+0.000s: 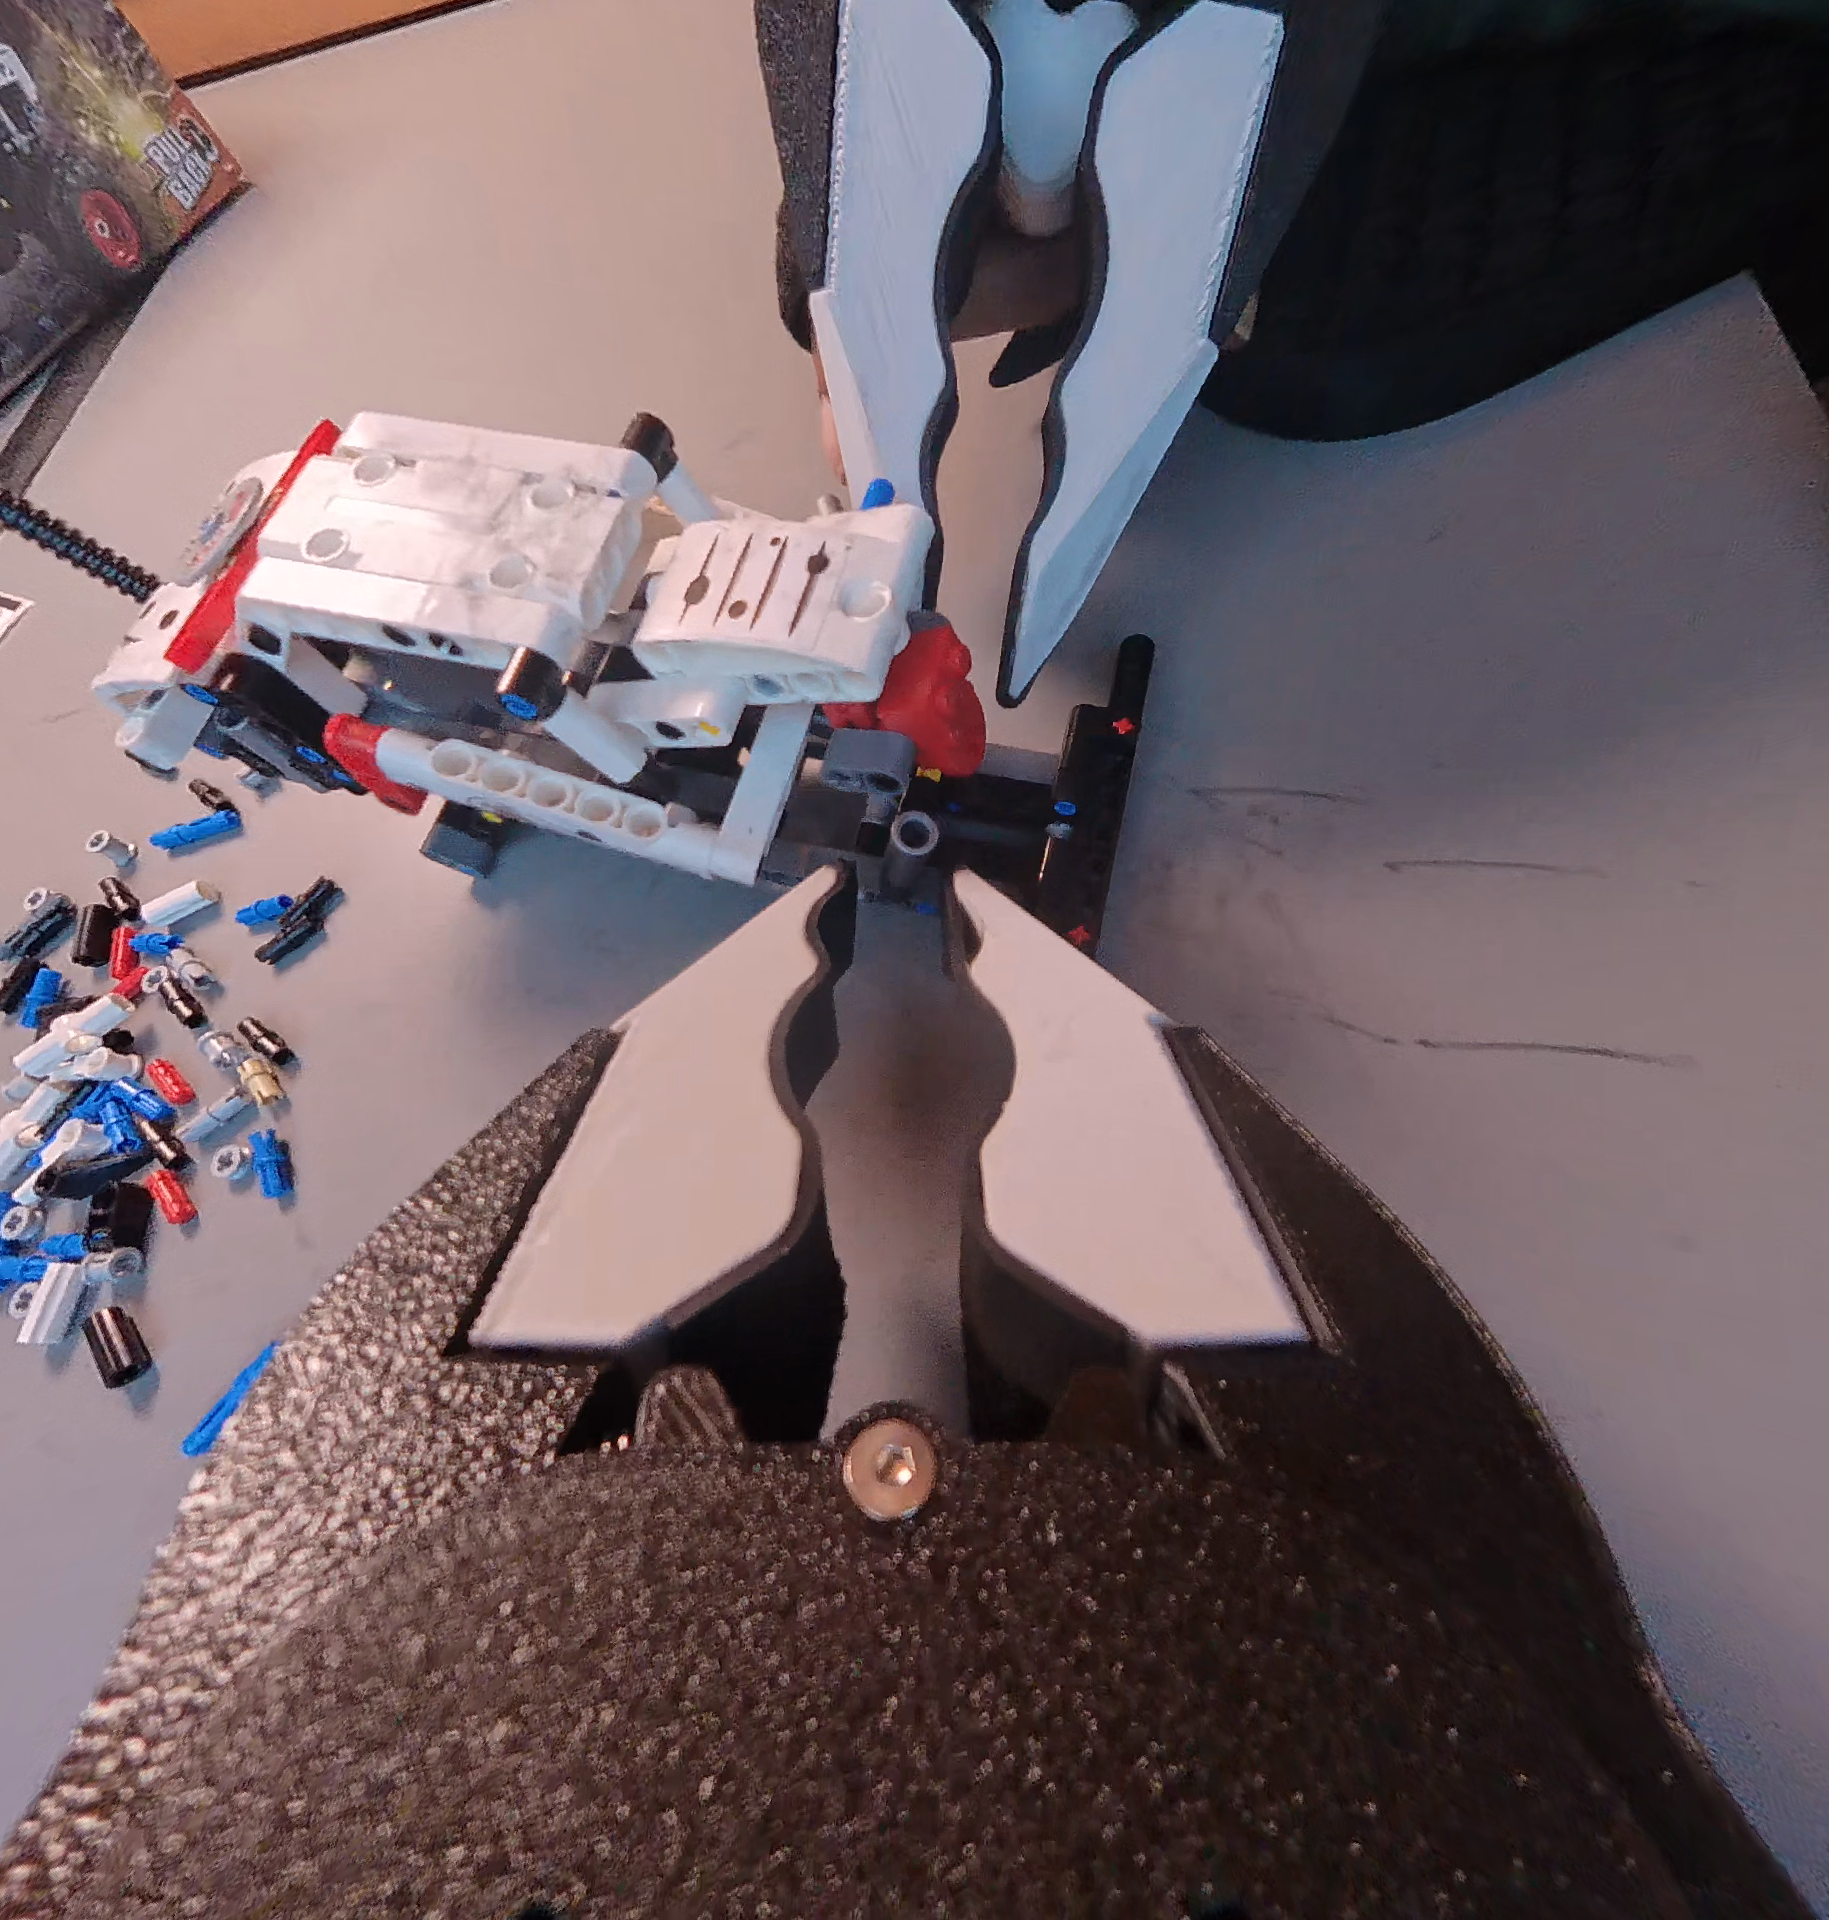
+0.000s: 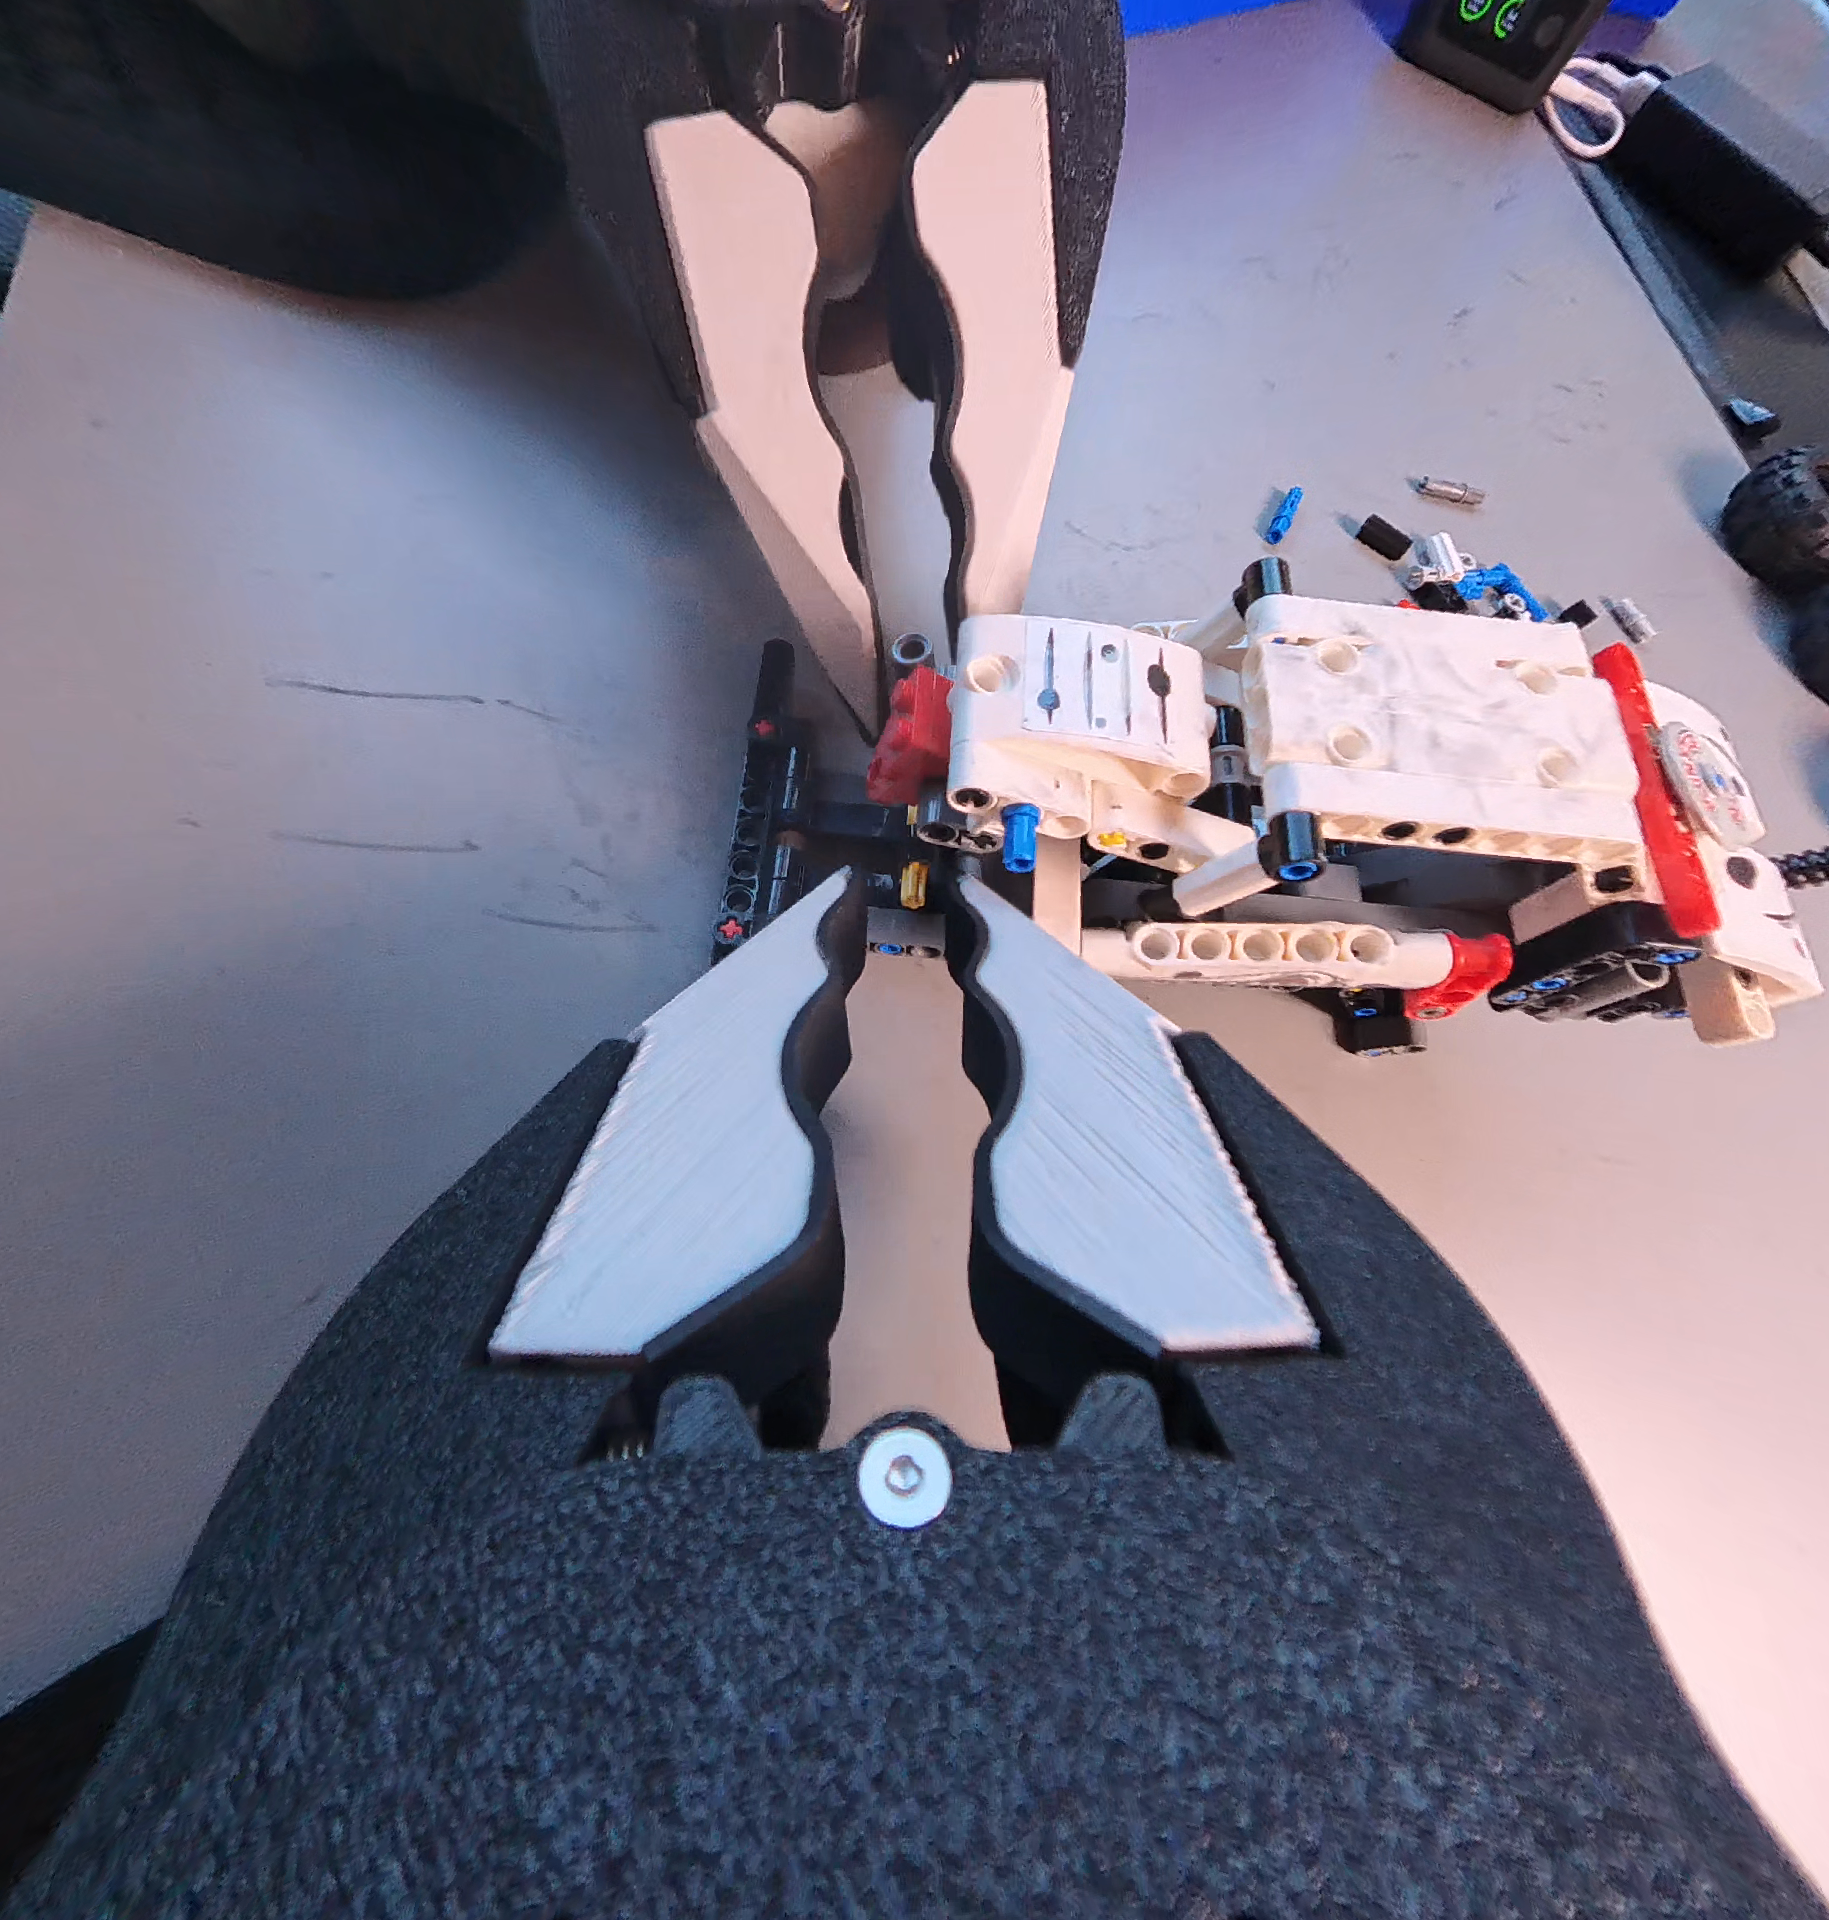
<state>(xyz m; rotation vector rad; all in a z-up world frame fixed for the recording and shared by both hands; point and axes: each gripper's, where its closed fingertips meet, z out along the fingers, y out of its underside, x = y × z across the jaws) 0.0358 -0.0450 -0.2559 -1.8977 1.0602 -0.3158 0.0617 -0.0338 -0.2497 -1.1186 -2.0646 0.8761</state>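
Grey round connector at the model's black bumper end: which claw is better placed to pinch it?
Probably left. The left claw is open with the grey connector just ahead between its tips. The right claw comes from the opposite side, with the red block in its way.
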